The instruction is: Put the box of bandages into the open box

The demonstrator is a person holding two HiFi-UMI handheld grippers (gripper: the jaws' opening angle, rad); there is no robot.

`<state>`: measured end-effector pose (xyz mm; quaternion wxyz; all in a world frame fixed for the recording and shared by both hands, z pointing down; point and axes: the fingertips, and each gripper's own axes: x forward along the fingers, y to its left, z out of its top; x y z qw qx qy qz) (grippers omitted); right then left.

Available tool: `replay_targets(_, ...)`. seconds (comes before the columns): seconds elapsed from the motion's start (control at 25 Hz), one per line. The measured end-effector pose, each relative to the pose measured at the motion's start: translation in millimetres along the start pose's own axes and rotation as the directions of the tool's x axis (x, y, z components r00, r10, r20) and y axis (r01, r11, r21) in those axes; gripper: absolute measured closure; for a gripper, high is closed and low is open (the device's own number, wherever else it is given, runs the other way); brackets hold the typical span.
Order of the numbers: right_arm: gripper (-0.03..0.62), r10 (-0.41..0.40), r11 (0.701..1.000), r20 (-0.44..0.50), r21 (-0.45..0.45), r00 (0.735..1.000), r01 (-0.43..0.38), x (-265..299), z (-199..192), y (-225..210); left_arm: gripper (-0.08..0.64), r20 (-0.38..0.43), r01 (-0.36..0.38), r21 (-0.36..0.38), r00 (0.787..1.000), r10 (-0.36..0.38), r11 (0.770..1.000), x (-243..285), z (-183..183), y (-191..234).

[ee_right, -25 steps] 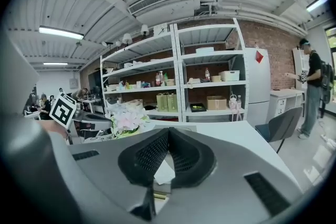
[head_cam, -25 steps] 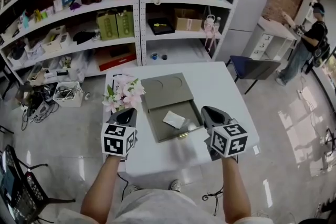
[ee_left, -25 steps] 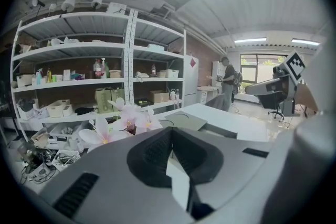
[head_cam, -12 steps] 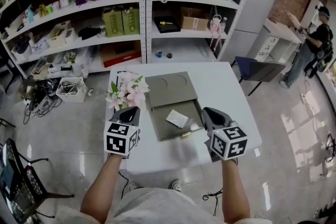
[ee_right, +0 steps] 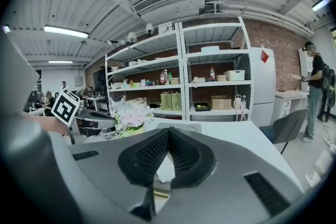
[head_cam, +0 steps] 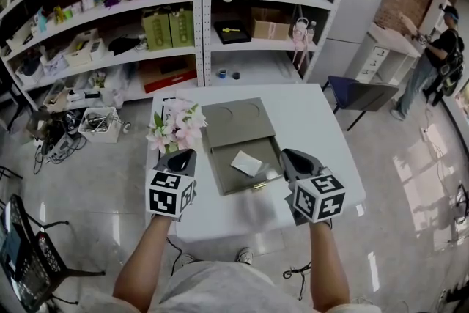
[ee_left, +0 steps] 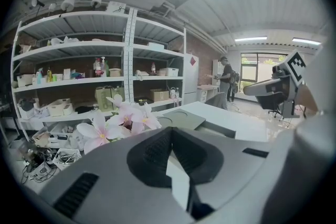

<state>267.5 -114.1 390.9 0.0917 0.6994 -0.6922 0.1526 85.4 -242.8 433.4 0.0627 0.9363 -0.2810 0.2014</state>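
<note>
A small white box of bandages (head_cam: 247, 163) lies tilted inside the grey open box (head_cam: 222, 174), whose lid (head_cam: 234, 118) lies flat behind it on the white table (head_cam: 308, 121). My left gripper (head_cam: 185, 155) hangs by the tray's left side with its jaws shut and empty. On the tray's right side, my right gripper (head_cam: 289, 155) is also shut and holds nothing. In the left gripper view the left gripper's (ee_left: 170, 130) jaws meet over the table, with the grey lid (ee_left: 181, 120) beyond them. The right gripper (ee_right: 168, 130) shows tips touching in its own view.
Pink and white flowers (head_cam: 176, 130) stand at the table's left edge, close to my left gripper. Stocked shelves (head_cam: 198, 4) rise behind the table. A dark chair (head_cam: 357, 94) sits to the right, and a person (head_cam: 440, 48) stands far right.
The head view has shifted slightly. Both grippers stay in the same places beside the tray, and the box of bandages has not moved.
</note>
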Motion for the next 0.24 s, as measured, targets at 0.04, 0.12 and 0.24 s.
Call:
replay_targets(0.04,0.588,0.000,1.000,-0.002,0.000,1.000,0.000,-0.1,-0.7,0.1,0.555,-0.001,0.001,0.000,1.000,-0.001,1.000,0.0,-0.1,-0.3)
replay_targets(0.12,0.588,0.000,1.000,-0.005,0.001,1.000,0.000,-0.4,-1.9,0.8,0.555,-0.003,0.002,0.001,1.000,-0.002,1.000,-0.3,-0.4,-0.6)
replay_targets(0.24,0.588,0.000,1.000,-0.006,0.003,1.000,0.000,-0.5,-2.6,1.9,0.555,-0.004,0.006,0.002,1.000,-0.005,1.000,-0.7,0.1,-0.8)
